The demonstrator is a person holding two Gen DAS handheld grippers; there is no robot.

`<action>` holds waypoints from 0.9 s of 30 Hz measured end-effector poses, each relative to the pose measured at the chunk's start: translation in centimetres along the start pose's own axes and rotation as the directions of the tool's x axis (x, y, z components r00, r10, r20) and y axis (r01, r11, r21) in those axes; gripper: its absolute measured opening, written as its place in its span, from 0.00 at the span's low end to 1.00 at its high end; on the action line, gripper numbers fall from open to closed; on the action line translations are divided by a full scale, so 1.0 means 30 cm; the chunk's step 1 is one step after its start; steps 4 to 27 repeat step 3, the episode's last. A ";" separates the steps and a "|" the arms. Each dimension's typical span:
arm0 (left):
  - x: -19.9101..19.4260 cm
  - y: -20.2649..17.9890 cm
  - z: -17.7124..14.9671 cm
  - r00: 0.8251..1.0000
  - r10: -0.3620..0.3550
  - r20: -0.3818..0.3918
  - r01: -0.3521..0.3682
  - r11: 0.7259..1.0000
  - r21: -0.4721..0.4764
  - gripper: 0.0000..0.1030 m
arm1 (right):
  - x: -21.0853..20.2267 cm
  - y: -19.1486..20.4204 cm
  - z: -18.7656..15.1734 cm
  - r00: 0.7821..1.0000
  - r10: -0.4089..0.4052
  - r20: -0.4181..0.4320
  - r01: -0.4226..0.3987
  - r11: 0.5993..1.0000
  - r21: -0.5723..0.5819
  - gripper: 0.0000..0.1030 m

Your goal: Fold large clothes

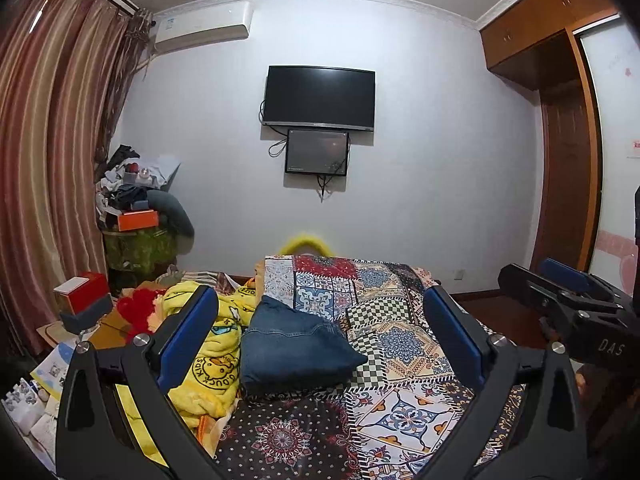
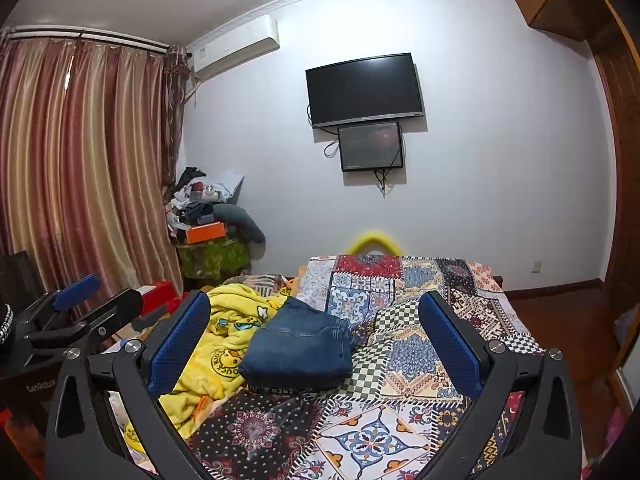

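A folded pair of blue jeans lies on the patchwork bedspread, also in the right wrist view. My left gripper is open and empty, held above the bed in front of the jeans. My right gripper is open and empty too, at about the same distance. Each gripper shows in the other's view: the right one at the right edge, the left one at the left edge.
A yellow duck-print blanket is bunched on the bed left of the jeans. Boxes and papers crowd the left side. A cluttered stand sits by the curtains. A TV hangs on the far wall; wardrobe at right.
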State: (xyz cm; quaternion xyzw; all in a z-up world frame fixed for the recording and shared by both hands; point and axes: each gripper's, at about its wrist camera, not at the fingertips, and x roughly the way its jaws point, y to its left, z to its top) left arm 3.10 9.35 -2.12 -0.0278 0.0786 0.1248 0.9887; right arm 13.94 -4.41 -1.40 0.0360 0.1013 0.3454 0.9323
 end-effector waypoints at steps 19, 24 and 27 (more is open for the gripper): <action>0.002 0.007 -0.001 1.000 -0.003 -0.009 0.003 1.000 0.001 1.00 | 0.005 -0.002 -0.005 1.000 0.001 -0.008 -0.001 1.000 0.002 1.00; 0.002 0.007 -0.001 1.000 -0.003 -0.009 0.003 1.000 0.001 1.00 | 0.005 -0.002 -0.005 1.000 0.001 -0.008 -0.001 1.000 0.002 1.00; 0.002 0.007 -0.001 1.000 -0.003 -0.009 0.003 1.000 0.001 1.00 | 0.005 -0.002 -0.005 1.000 0.001 -0.008 -0.001 1.000 0.002 1.00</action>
